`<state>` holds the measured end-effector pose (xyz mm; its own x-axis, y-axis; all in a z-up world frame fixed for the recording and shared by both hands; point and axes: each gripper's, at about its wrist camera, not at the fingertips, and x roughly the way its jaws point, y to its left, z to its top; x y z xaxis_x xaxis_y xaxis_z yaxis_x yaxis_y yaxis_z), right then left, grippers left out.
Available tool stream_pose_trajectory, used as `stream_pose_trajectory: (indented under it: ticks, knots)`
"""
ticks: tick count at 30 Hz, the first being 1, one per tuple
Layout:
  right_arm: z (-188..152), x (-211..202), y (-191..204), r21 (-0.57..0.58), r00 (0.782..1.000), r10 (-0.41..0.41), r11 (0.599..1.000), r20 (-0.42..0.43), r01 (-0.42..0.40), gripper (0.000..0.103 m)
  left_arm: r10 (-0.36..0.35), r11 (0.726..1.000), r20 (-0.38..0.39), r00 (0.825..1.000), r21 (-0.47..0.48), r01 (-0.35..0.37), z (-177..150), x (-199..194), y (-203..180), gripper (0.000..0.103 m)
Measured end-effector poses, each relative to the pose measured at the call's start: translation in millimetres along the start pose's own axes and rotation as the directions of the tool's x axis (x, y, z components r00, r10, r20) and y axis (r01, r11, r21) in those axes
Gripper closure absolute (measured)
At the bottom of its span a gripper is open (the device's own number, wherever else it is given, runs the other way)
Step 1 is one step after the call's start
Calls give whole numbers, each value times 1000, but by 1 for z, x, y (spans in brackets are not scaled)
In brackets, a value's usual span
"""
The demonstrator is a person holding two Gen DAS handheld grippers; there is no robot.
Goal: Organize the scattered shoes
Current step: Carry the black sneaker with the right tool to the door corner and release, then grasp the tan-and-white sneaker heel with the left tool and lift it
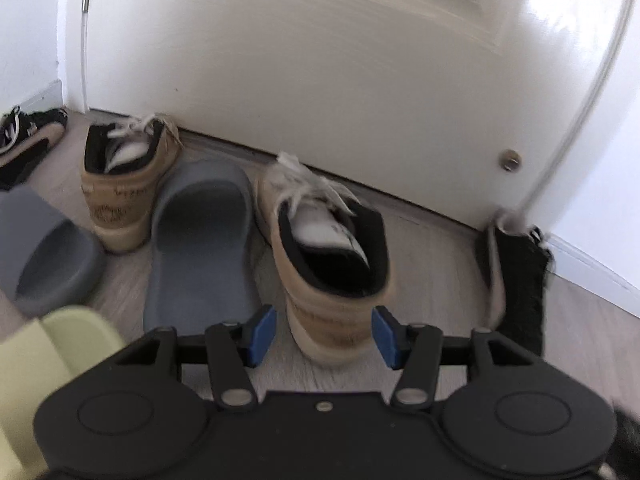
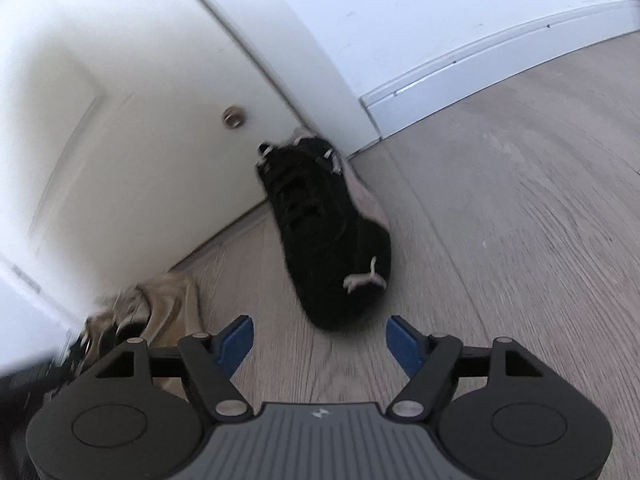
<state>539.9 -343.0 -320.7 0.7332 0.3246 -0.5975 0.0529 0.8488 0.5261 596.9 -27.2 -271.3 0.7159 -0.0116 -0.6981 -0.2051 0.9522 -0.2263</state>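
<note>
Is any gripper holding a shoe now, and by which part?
No. The left gripper straddles the tan sneaker's heel untouched; the right gripper is open, short of the black sneaker.

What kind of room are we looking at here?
Probably a home entryway or hallway: shoes and gray slides scattered on a wood-look floor in front of a white door, with a white baseboard along the wall.

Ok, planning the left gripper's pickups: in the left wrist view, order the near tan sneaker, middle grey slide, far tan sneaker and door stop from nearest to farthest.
1. Near tan sneaker: heel between the open left gripper pads.
2. Grey slide: just left of it.
3. Far tan sneaker: farther left, by the door.
4. Door stop: up right, on the door.
</note>
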Motion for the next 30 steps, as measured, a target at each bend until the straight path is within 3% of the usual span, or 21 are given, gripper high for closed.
stream_pose_trajectory:
  ticks: [7,11,13,14,15,24,30]
  knots:
    - [-10,-12,11,-74,1000,19,997,-23,-21,28,37,999,-30,999,14,-37,15,34,-7,42]
    - [-11,-11,14,-81,999,17,997,-27,-19,28,78,997,-84,993,27,-76,18,60,-6,40]
    - [-11,-10,15,-80,999,15,997,-29,-18,28,75,997,-116,990,-7,-76,21,69,-1,52]
    - [-11,-10,15,-77,999,15,997,-31,-17,28,76,997,-131,988,-22,-79,22,73,0,63]
    - [-11,-11,14,-76,999,12,997,-32,-15,28,88,995,-145,986,-23,-92,21,75,0,64]
    - [-15,-23,9,-58,999,-30,998,-14,29,28,56,997,-193,980,65,-44,-13,43,-10,67]
    - [-21,-43,10,-82,999,-35,996,-4,34,28,-34,999,-278,960,25,43,-74,-11,-11,68]
